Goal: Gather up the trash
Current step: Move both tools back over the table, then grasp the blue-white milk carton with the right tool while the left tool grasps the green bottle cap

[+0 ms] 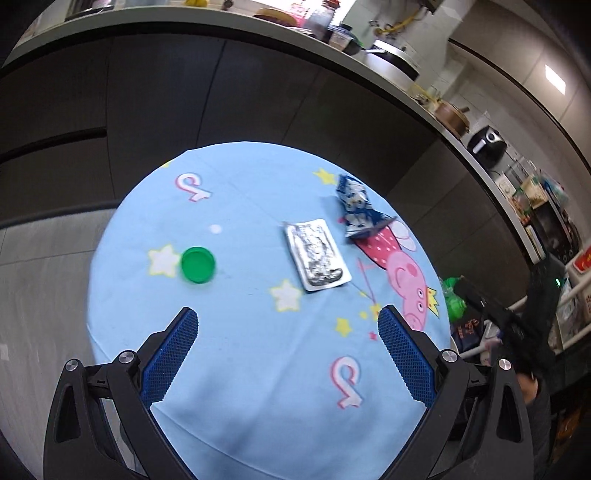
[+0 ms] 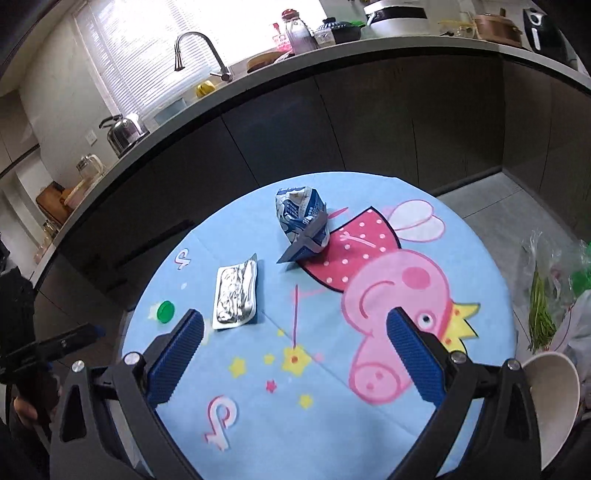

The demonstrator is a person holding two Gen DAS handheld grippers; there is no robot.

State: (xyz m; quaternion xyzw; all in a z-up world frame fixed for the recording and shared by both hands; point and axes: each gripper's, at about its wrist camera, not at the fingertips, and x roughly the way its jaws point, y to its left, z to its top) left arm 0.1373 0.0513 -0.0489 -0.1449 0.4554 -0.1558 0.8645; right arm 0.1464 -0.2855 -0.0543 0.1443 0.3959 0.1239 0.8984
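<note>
Foil blister pack [image 1: 317, 254] lies beyond left tool [image 1: 288, 325].

We are looking down from both wrists over the round table [image 1: 229, 369], facing the counter [image 1: 280, 33]: left from its left side, right from its right, both sharing the foil tray [image 1: 317, 254].

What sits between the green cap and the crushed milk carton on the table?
The silver foil pack lies between the green cap and the crushed milk carton, apart from both. Both wrist views show it; otherwise just blue tablecloth.
</note>
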